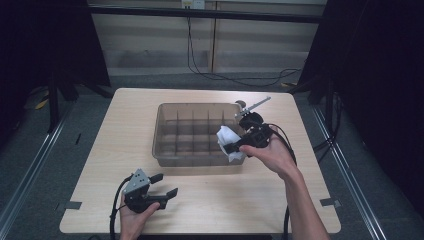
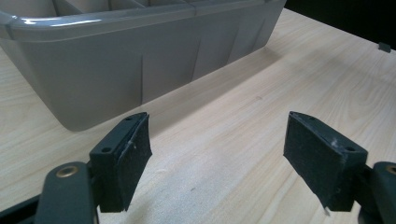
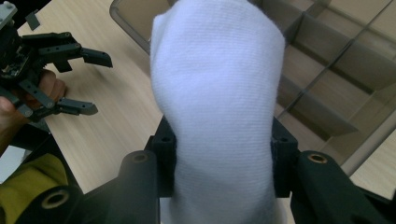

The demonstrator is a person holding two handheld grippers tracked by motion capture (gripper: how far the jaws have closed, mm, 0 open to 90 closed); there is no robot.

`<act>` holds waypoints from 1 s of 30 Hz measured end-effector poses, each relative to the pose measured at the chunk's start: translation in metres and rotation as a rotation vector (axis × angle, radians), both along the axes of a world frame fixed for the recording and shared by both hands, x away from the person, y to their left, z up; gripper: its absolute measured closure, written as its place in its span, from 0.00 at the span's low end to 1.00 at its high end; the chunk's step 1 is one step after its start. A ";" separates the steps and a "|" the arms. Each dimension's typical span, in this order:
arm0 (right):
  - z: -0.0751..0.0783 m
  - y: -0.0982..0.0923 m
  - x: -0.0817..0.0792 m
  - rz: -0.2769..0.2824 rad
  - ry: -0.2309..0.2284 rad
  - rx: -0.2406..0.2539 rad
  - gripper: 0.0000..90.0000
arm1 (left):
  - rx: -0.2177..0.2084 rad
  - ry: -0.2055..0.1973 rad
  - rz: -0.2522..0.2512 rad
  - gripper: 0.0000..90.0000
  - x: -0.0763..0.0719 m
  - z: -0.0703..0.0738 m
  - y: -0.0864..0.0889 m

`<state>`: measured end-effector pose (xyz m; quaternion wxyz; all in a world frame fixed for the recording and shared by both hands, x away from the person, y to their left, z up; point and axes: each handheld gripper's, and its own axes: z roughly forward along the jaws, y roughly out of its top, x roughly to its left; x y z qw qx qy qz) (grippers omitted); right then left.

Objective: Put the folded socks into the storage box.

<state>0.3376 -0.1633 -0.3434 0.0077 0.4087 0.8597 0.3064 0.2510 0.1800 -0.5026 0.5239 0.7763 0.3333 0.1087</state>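
Note:
A rolled white sock (image 3: pixel 217 93) is clamped between the jaws of my right gripper (image 3: pixel 223 158), which is shut on it. In the high view the right gripper (image 1: pixel 231 146) holds the white sock (image 1: pixel 226 137) above the right front corner of a grey divided bin (image 1: pixel 167 159). My left gripper (image 1: pixel 166 186) rests low near the table's front left, open, with nothing between its pads (image 2: pixel 125 158). From the left gripper view the grey bin's outer wall (image 2: pixel 116 74) stands just ahead. In the right gripper view the left gripper (image 3: pixel 88 81) is at the far left.
The bin's compartments (image 3: pixel 327 79) look bare where I can see them. The light wooden table (image 1: pixel 215 195) has open surface in front of the bin. Small grey tape marks (image 1: pixel 330 202) sit near the front corners. Cables (image 1: pixel 235 77) lie on the floor beyond the table.

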 end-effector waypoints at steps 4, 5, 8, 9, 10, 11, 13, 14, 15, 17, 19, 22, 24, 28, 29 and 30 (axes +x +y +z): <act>-0.001 0.003 0.012 -0.008 0.006 -0.017 0.63 | 0.000 -0.001 -0.001 0.25 0.000 0.000 0.000; -0.001 0.003 0.012 -0.008 0.006 -0.017 0.63 | 0.000 -0.001 -0.001 0.25 0.000 0.000 0.000; -0.001 0.003 0.021 -0.018 0.015 -0.020 0.63 | -0.001 -0.001 0.001 0.25 0.000 0.000 0.000; -0.001 0.003 0.024 -0.028 0.013 -0.015 0.63 | -0.001 0.000 0.001 0.25 0.000 0.000 0.000; -0.001 0.002 0.027 -0.037 0.018 -0.025 0.63 | -0.001 0.002 0.001 0.25 0.000 0.000 0.000; -0.001 0.001 0.029 -0.047 0.013 -0.031 0.63 | -0.001 0.002 0.001 0.25 0.000 0.000 0.000; -0.002 -0.002 0.036 -0.080 0.018 -0.026 0.63 | 0.000 -0.002 0.000 0.25 0.000 0.000 0.000; -0.002 -0.002 0.036 -0.080 0.018 -0.026 0.63 | 0.000 -0.002 0.000 0.25 0.000 0.000 0.000; -0.002 -0.002 0.038 -0.086 0.020 -0.026 0.63 | -0.001 -0.002 0.001 0.25 0.000 0.000 0.000; -0.003 -0.002 0.043 -0.098 0.025 -0.041 0.63 | -0.003 -0.002 0.003 0.25 0.000 0.000 0.000; -0.006 -0.002 0.049 -0.116 0.039 -0.077 0.64 | -0.002 -0.004 0.002 0.25 0.000 0.000 0.000; -0.009 -0.003 0.054 -0.125 0.052 -0.078 0.63 | -0.001 -0.003 0.001 0.25 0.000 0.000 0.000; -0.016 -0.002 0.060 -0.146 0.074 -0.105 0.64 | 0.002 -0.004 0.000 0.25 0.000 0.000 0.001; -0.024 -0.002 0.068 -0.183 0.103 -0.121 0.64 | 0.000 0.000 0.000 0.25 -0.001 0.000 0.001; -0.024 -0.002 0.068 -0.183 0.103 -0.121 0.64 | 0.000 0.000 0.000 0.25 -0.001 0.000 0.001; -0.026 -0.002 0.069 -0.188 0.111 -0.131 0.64 | -0.004 -0.002 0.002 0.25 -0.001 0.000 0.001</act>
